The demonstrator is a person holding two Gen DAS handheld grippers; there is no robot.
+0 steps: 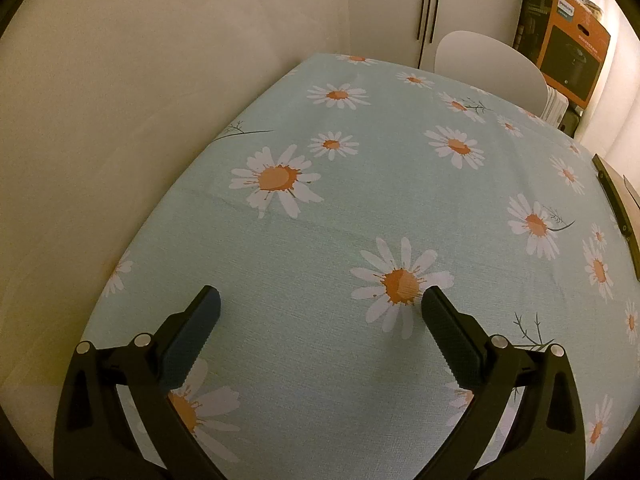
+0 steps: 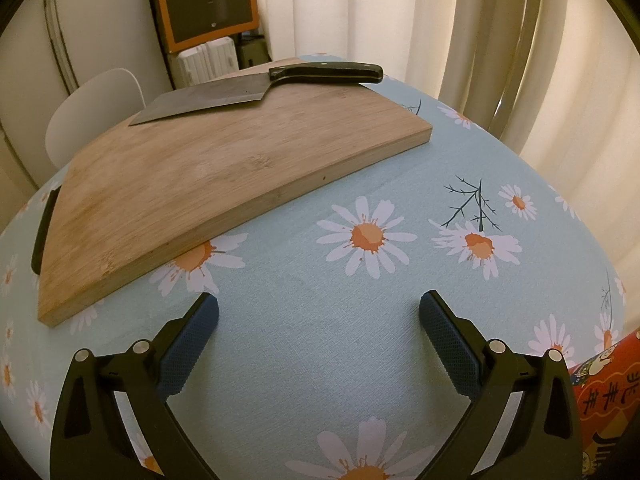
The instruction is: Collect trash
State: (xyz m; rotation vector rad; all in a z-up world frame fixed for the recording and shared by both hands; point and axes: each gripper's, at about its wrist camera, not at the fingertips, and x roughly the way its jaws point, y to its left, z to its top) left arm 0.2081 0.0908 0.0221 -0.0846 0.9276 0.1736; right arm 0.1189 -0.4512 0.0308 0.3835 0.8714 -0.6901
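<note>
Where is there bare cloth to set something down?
Left view: the cloth is bare from the wall side across to the board edge. Right view: a free strip between the board and the open right hand-held gripper. Crowded: the knife takes the board's far edge.

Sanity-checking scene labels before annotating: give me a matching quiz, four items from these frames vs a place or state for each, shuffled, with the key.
Items:
1. black-handled steel cleaver knife
2. rectangular bamboo cutting board
3. orange cardboard appliance box
4. right tool

Places or states:
A. lies flat on the daisy-print blue tablecloth
B. open, holding nothing
C. rests at the board's far edge
D. stands off the table, by the cream curtain

Pairs: 1-C, 2-A, 3-D, 4-B
</note>
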